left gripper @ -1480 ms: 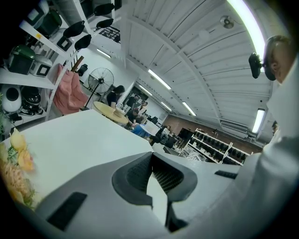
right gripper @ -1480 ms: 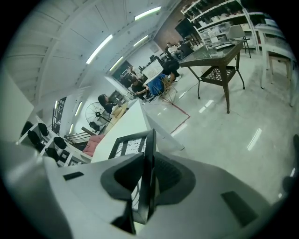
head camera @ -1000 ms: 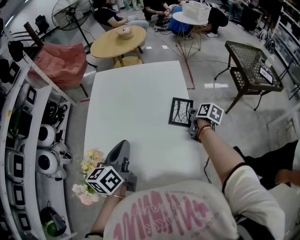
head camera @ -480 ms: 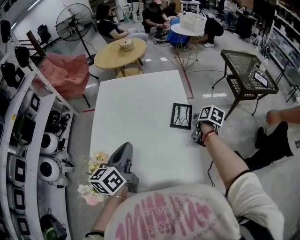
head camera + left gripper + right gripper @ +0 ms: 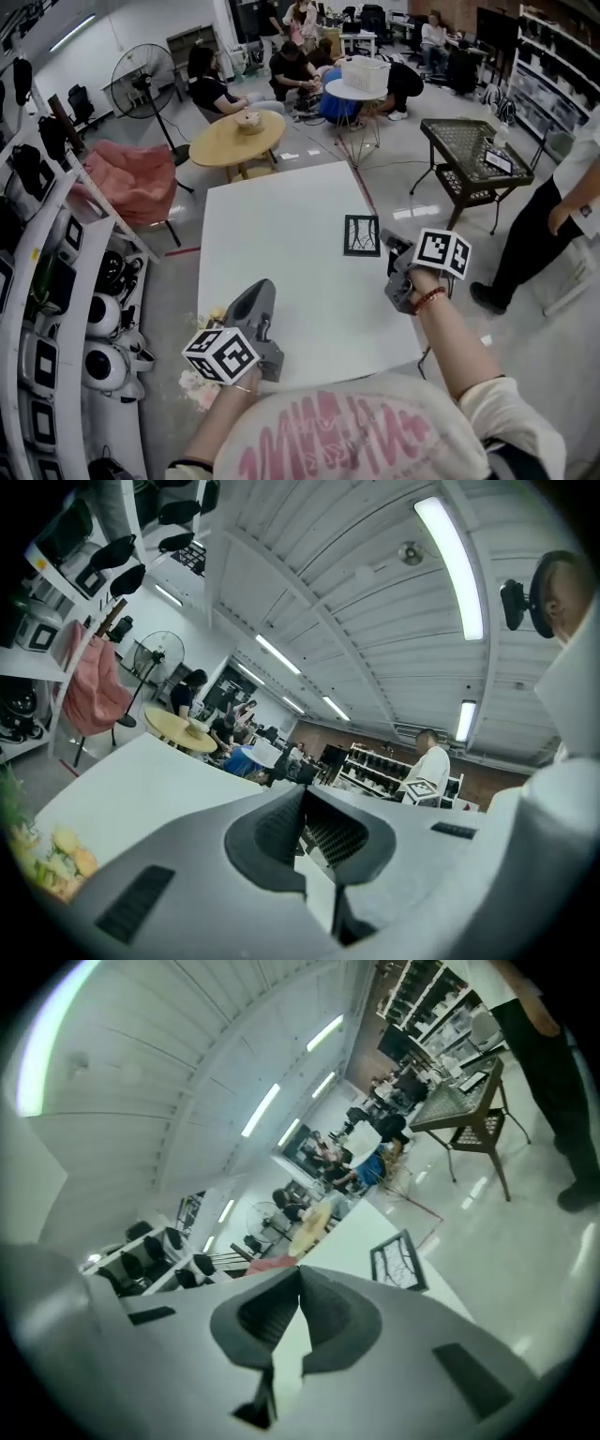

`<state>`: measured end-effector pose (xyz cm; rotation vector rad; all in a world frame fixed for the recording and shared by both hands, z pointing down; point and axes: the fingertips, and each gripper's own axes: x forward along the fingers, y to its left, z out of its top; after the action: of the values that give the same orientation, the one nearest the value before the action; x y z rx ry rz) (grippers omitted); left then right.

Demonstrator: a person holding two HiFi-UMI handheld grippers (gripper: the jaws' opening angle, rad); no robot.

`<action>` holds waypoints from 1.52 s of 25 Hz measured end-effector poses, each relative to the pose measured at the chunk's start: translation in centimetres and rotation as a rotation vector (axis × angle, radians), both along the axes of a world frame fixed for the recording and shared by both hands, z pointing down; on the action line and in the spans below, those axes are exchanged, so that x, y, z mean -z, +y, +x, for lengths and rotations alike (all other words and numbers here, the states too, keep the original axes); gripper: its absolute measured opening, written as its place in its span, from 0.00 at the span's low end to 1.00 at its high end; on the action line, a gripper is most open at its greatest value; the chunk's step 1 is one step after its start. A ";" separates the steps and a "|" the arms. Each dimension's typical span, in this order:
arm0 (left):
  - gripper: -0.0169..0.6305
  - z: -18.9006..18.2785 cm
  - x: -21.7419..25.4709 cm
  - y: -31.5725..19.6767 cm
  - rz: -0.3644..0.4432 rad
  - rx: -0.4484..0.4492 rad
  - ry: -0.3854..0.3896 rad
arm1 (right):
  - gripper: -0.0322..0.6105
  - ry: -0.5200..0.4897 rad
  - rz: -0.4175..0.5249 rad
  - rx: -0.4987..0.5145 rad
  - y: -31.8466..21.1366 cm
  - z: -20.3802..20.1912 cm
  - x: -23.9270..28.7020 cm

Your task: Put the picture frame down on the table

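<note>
Already down: the picture frame [image 5: 362, 234] lay flat on the white bench [image 5: 272, 216], close to its right edge. The placing step looked finished. The right hand-held gripper [image 5: 392, 251] sat just beside the frame, jaws pressed together on nothing. The left hand-held gripper [image 5: 253, 298] was likewise closed and empty at the near edge. Next move, probably: lift clear without nudging the frame. Bare bench lay left of the frame.

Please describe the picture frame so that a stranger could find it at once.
Start from the big white table. Near its right edge, just ahead of the right gripper, lies the picture frame. Its black rim and dark branch drawing stand out from the white top.
</note>
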<state>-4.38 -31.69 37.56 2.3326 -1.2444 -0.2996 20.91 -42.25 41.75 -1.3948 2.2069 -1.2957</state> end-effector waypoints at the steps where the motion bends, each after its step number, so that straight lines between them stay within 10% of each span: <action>1: 0.03 -0.2 0.4 0.5 0.008 -0.012 -0.001 | 0.06 -0.016 0.069 0.011 1.2 -0.7 1.9; 10: 0.03 -0.8 2.0 6.2 0.054 -0.105 0.013 | 0.06 0.289 0.426 -0.064 13.2 -4.1 10.0; 38: 0.03 -3.1 -1.2 21.2 0.009 -0.298 -0.024 | 0.06 0.504 0.261 -0.163 31.8 -9.8 2.1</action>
<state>-7.49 -10.46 38.78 2.4920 -0.8886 -0.1772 11.12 -10.41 39.63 -1.8964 2.3807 -0.6171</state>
